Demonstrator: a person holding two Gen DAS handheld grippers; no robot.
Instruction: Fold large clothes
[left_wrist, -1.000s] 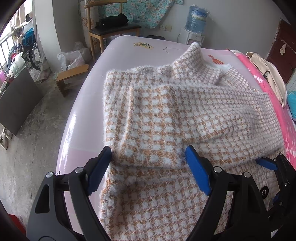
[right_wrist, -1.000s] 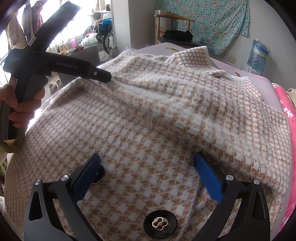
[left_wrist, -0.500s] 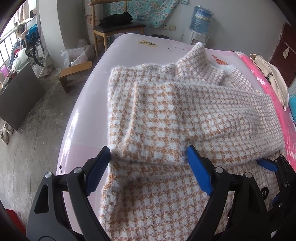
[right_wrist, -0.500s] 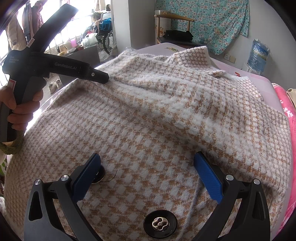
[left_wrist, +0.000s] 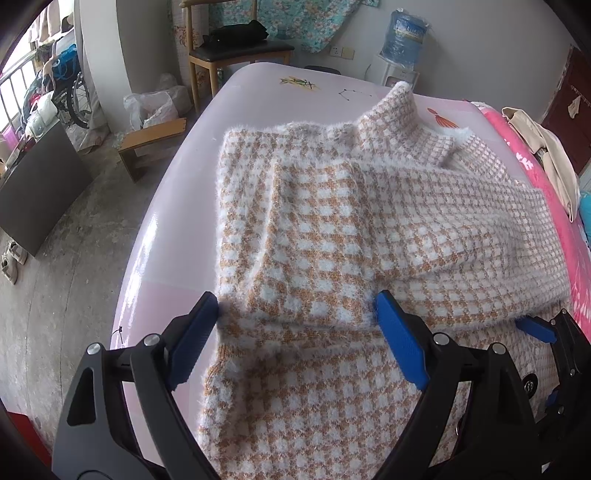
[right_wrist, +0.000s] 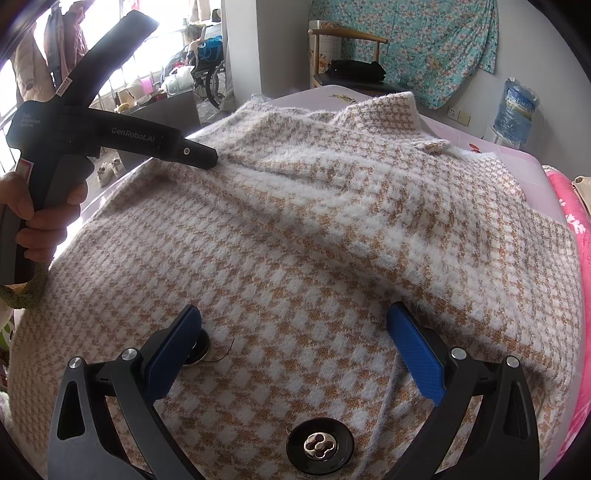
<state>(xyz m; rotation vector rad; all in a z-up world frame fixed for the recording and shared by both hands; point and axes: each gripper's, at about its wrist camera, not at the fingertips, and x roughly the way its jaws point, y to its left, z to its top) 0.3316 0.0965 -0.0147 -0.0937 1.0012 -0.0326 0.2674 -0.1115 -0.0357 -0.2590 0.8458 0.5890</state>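
The bed (left_wrist: 177, 206) fills mid-frame, and the coat (left_wrist: 332, 236) lies flat across it — collar (left_wrist: 399, 122) toward the top of the frame, hem toward you, so its long axis runs bottom to top. It looks thick, fuzzy and limp; expect it to sag, not slip. Take it by the hem or a folded edge, clear of the button (right_wrist: 319, 445). Your left gripper (left_wrist: 295, 321) gapes wide around the sleeve end, gripping nothing. Your right gripper (right_wrist: 293, 332) is spread wide too, empty.
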